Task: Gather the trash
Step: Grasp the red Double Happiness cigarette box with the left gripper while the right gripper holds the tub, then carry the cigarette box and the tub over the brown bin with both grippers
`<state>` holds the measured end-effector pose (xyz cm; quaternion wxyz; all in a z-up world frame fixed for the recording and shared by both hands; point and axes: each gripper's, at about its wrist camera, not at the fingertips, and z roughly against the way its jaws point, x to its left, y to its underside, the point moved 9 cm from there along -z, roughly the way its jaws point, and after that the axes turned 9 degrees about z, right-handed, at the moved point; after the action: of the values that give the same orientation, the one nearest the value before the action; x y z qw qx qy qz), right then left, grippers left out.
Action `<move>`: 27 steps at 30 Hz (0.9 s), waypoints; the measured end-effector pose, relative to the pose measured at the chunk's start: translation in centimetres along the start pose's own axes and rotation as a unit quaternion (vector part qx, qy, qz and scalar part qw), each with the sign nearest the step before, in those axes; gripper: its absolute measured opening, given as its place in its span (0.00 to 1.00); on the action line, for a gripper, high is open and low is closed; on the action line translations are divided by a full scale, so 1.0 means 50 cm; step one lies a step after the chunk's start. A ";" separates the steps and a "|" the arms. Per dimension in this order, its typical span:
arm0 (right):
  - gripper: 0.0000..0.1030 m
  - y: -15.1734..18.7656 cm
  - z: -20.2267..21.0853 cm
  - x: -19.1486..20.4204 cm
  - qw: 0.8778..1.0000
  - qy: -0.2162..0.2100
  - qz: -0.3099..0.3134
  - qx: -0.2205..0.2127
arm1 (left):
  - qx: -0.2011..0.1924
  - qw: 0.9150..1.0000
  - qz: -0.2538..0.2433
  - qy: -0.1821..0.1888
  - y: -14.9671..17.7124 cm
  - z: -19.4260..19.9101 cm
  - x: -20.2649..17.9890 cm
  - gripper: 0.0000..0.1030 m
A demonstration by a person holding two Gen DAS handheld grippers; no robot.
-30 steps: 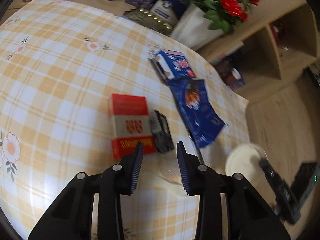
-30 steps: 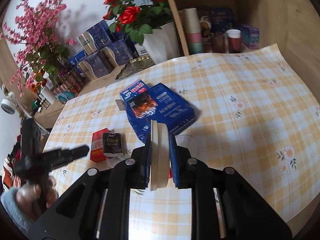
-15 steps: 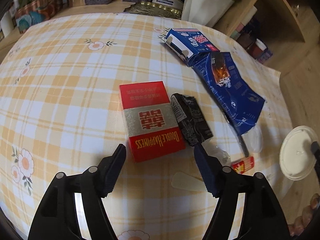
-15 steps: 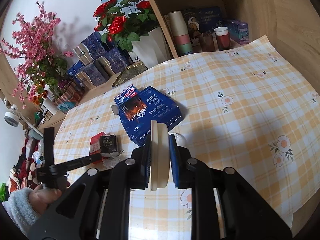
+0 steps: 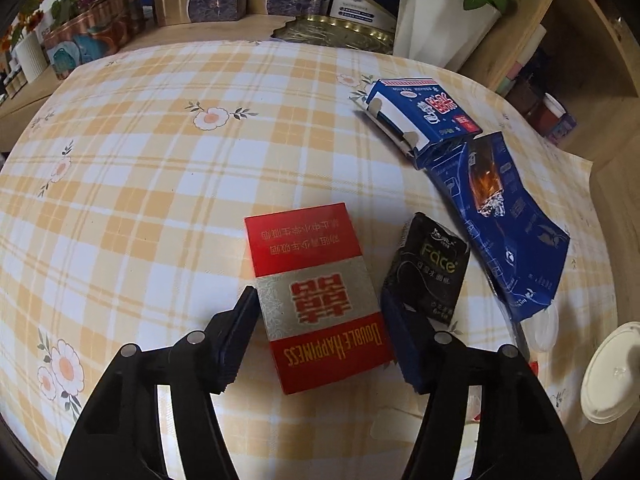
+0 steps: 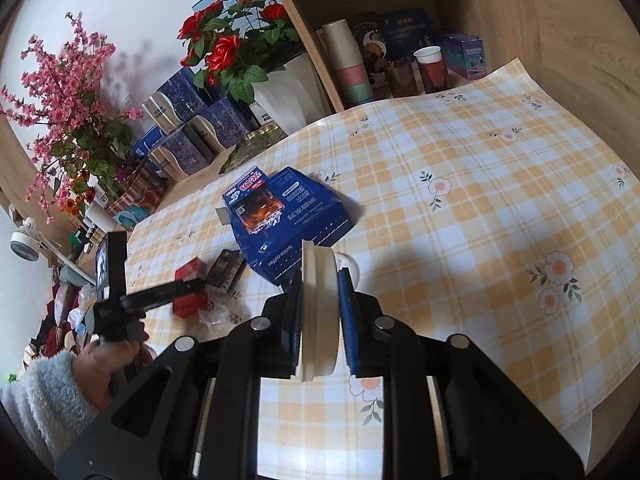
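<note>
The left gripper (image 5: 320, 328), jaws wide and just closing, sits around the red box (image 5: 316, 296) on the table (image 5: 160, 160); squeeze its long sides gently while the right gripper (image 6: 318, 320) holds the white lid (image 6: 318, 304).

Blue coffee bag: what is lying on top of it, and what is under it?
A blue carton rests on the far end of the blue coffee bag. Beneath the bag only the checked tablecloth shows around its edges; anything under its middle is covered.
</note>
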<state>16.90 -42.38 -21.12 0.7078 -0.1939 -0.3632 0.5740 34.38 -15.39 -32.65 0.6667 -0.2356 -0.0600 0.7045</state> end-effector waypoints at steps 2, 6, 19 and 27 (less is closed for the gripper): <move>0.20 0.010 0.002 0.009 1.000 -0.004 0.003 0.003 | 0.003 1.000 -0.003 0.015 0.007 0.010 0.003 0.59; 0.20 0.027 0.005 0.028 1.000 -0.012 0.004 0.010 | 0.004 0.999 -0.009 0.032 0.031 0.049 0.021 0.58; 0.20 0.090 0.063 0.151 0.998 -0.042 0.034 0.025 | -0.012 0.992 -0.085 0.091 0.201 0.268 0.067 0.58; 0.20 0.126 0.132 0.227 0.996 -0.047 0.070 0.018 | -0.015 0.983 -0.135 0.123 0.337 0.354 0.067 0.58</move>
<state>8.70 -30.82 -17.79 0.6516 -0.1788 -0.3707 0.6372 11.75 -9.83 -24.60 0.7544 -0.3198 -0.0192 0.5730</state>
